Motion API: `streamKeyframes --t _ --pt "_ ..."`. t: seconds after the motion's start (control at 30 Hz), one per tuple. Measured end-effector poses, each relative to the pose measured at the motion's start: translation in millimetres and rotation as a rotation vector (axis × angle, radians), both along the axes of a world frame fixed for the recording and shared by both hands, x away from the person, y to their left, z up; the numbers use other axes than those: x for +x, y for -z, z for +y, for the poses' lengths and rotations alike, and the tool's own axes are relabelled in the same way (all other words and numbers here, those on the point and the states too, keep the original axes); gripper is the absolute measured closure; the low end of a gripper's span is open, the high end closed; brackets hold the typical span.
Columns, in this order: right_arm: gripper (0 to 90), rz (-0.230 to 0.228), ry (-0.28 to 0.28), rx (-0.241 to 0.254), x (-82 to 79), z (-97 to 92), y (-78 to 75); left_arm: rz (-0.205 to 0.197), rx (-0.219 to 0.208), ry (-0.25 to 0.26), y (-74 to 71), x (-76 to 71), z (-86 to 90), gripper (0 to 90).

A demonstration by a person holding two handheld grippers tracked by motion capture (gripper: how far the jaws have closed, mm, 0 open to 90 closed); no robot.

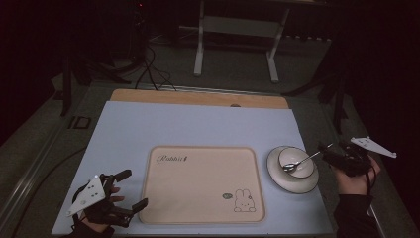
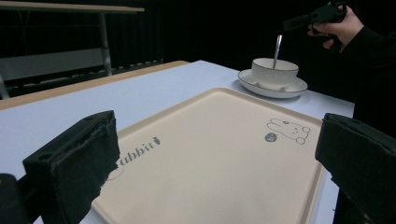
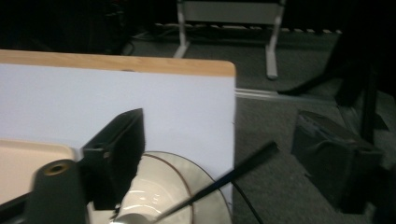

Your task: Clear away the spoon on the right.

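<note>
Beige tray (image 1: 200, 183) (a rabbit is printed on it) is laid on the table (image 1: 198, 124); beside its right edge a bowl (image 1: 297, 163) on a saucer (image 1: 277, 173) holds a spoon (image 1: 302, 161). Both the left tool (image 1: 133, 191) and the right tool (image 1: 327, 148) are held agape, the latter just beyond the spoon's handle.

Table (image 1: 198, 98) — sheet (image 1: 188, 129), tray (image 1: 198, 183), saucer (image 1: 277, 178).

Spoon (image 1: 298, 162) in bowl (image 1: 297, 164) on saucer (image 1: 277, 176), right of tray (image 1: 202, 184).

high view overhead, facing forward-down; gripper views low, close; all share bowl (image 1: 297, 162).
</note>
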State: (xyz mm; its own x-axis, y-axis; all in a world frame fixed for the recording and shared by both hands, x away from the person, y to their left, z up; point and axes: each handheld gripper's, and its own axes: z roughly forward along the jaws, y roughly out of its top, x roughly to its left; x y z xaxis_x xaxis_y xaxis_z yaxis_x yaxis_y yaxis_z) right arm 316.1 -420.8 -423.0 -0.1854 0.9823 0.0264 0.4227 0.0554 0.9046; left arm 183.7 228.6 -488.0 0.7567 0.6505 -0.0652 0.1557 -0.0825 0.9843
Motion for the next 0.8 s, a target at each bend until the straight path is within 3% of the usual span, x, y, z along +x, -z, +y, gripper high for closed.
streamKeyframes --t 0.3,0.53,0.8 --pt "23.1 0.05 0.027 0.068 7.5 -14.4 14.3 0.003 0.004 0.003 0.7 0.6 -0.9 0.0" --pt "26.7 0.079 0.003 0.154 15.2 -22.8 26.2 0.005 0.004 0.003 0.9 0.8 -0.9 0.0" --pt "30.5 0.105 0.006 0.209 23.7 -31.2 32.8 0.004 0.01 0.006 0.8 0.1 -2.0 0.0"
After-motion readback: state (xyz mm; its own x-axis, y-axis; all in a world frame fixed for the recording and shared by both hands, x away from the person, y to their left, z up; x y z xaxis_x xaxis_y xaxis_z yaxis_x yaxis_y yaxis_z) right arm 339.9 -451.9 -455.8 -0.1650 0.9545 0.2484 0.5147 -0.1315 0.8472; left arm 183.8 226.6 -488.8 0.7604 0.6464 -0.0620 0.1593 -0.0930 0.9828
